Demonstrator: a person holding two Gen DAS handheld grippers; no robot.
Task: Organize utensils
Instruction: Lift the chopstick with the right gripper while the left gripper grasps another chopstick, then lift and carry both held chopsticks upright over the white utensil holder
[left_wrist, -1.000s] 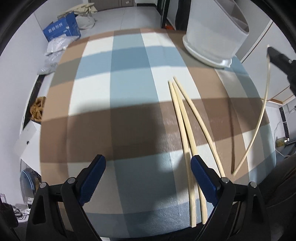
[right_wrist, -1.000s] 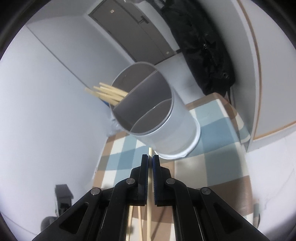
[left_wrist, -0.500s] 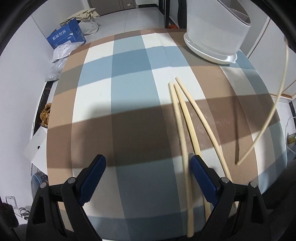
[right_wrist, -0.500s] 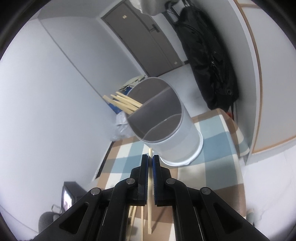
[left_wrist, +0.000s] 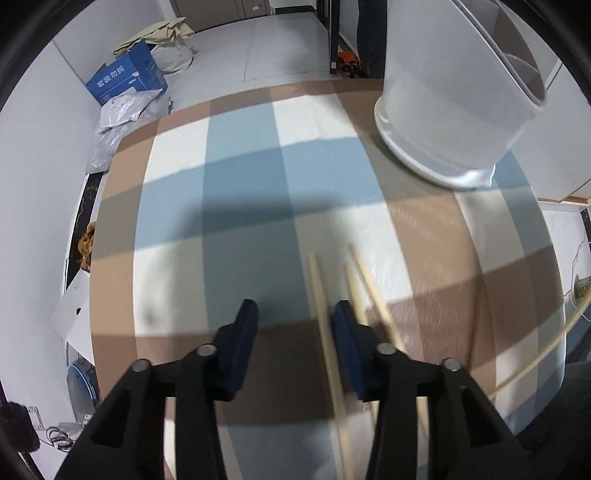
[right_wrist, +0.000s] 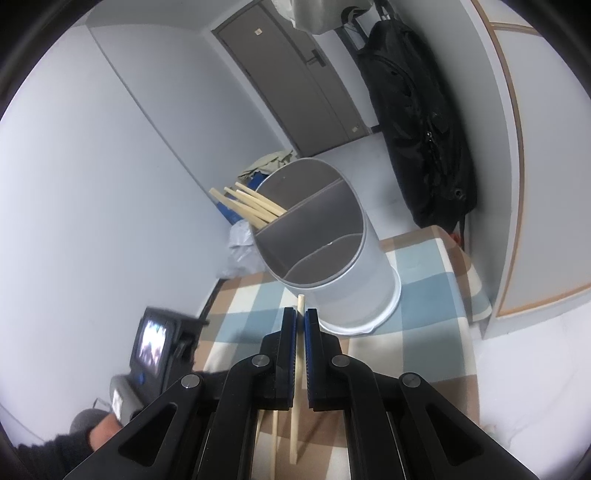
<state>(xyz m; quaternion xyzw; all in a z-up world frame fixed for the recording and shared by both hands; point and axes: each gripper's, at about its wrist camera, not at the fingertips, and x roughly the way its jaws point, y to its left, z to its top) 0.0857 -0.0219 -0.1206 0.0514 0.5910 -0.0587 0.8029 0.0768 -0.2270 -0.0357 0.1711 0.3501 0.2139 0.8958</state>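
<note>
Three pale wooden chopsticks (left_wrist: 365, 284) lie on the checked tablecloth. My left gripper (left_wrist: 295, 321) is open low over them, with the leftmost chopstick (left_wrist: 321, 306) between its pads near the right one. My right gripper (right_wrist: 300, 321) is shut on one chopstick (right_wrist: 300, 304), held above the table in front of the white divided utensil holder (right_wrist: 354, 273). Several chopsticks (right_wrist: 247, 205) stand in the holder's far compartment. The holder also shows in the left wrist view (left_wrist: 454, 110), and the held chopstick shows there at the right edge (left_wrist: 543, 354).
The checked table (left_wrist: 243, 206) ends close behind the holder. A blue box (left_wrist: 125, 79) and bags lie on the floor beyond. A black bag (right_wrist: 417, 122) hangs on the wall. The left-hand device (right_wrist: 155, 347) shows at lower left.
My left gripper moved forward and down over the lying chopsticks and its jaws narrowed. My right gripper rose and drew back a little with its chopstick.
</note>
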